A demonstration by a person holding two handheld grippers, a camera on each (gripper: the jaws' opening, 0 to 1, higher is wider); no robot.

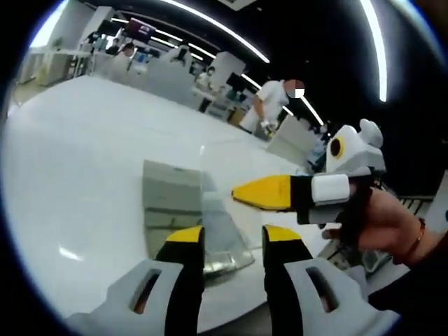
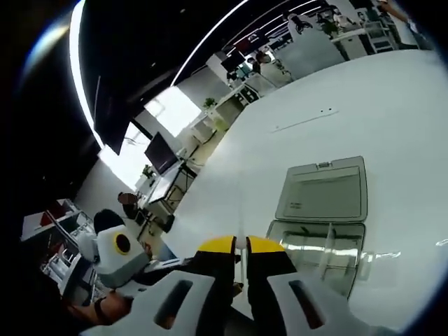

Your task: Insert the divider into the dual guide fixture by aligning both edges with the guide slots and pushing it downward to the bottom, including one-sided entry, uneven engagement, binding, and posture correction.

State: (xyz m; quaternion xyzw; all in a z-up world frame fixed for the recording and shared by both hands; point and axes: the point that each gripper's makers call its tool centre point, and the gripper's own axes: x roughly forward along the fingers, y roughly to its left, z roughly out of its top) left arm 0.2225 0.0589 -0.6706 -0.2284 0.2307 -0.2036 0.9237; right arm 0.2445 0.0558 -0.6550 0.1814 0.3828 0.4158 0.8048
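Clear divider [image 2: 240,210] pinched in right gripper [image 2: 240,245]; left gripper [image 1: 228,236] released; level it over fixture [image 2: 318,245] at four o'clock

My left tool [image 1: 233,236]: matt black jaws with glossy yellow plastic tips, on a smooth pale grey plastic body. My right tool [image 2: 240,244] has the same finish, and in the left gripper view it shows a white plastic block behind its yellow tip.

Surface [image 1: 84,154]: smooth white, semi-gloss, catching streaks of the ceiling lights.

Fixture [image 2: 323,210]: grey, satin, looks like metal or painted sheet; its lower half is shinier and mirrors the lights.

Divider [image 1: 220,224]: thin clear glossy sheet, plastic by the look, pale along its edges.
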